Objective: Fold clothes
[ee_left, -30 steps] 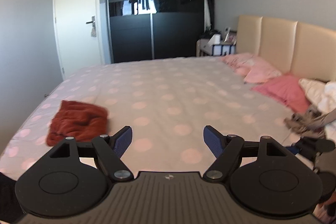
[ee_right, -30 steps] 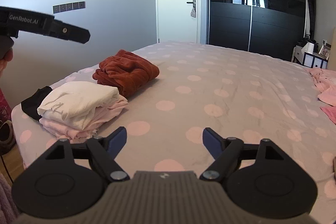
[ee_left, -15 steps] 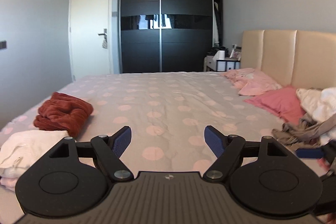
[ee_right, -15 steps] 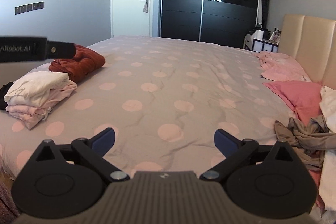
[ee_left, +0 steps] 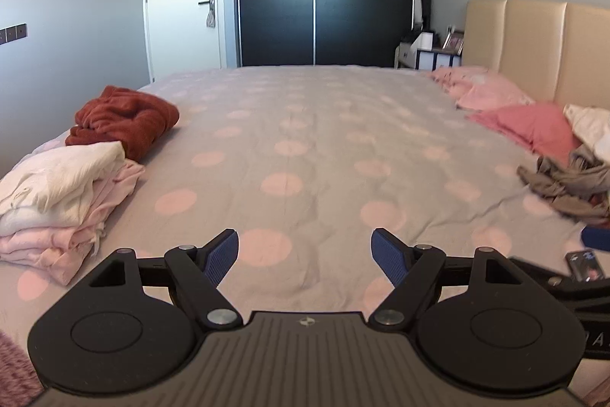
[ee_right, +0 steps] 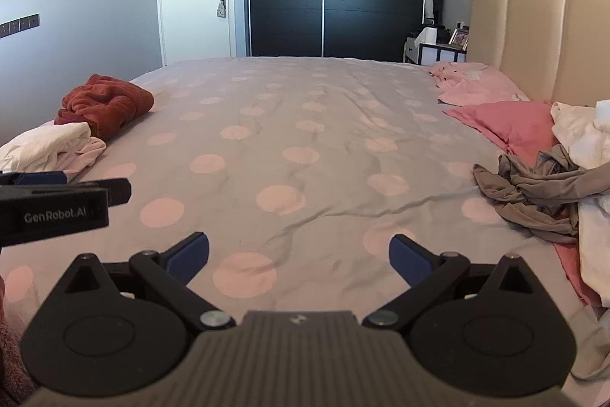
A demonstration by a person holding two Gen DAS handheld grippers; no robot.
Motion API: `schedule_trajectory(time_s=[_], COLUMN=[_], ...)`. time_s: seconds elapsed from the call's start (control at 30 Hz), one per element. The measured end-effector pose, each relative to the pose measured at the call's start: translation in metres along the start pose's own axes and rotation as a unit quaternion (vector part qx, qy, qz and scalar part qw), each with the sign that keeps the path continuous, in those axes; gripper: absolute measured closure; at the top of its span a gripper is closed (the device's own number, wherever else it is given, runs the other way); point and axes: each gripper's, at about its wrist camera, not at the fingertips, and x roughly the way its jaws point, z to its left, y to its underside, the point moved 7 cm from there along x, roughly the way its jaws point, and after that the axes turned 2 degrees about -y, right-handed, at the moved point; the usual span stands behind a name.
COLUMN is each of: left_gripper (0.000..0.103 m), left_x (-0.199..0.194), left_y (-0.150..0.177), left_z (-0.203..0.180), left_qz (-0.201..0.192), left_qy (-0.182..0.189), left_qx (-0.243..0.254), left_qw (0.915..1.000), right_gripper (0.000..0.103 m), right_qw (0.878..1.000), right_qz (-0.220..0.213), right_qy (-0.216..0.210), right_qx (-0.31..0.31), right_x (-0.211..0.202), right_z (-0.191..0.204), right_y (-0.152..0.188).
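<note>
Bed; only right wrist shows white heap.

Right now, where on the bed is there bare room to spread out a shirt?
The middle of the bed lies bare, between the folded stack and rust-red garment on one side and the pillows and unfolded heap on the other. Those two sides are crowded.

Black tongs, blue ribbed pads, silver screws (GenRobot.AI marking).

Two hand-held grippers; three folded garments; two pillows.
</note>
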Motion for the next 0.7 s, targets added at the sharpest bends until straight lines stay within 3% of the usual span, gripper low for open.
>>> schedule_trajectory(time_s=[0.27,0.7], left_gripper=[0.027,0.027], left_x=[0.026,0.038], left_y=[0.014,0.017], left_z=[-0.002,0.006], left_qz=[0.027,0.050], left_qy=[-0.001,-0.012], left_qx=[0.001,-0.007], left_qw=[0.9996,0.9987], right_gripper=[0.001,0.001], right_qw=[1.000,1.000], right_qz=[-0.025,0.011], right_qy=[0.014,0.016], right_qx=[-0.004,0.001], right_x=[0.019,0.054], right_z=[0.005,0.021], right_y=[-0.002,0.003])
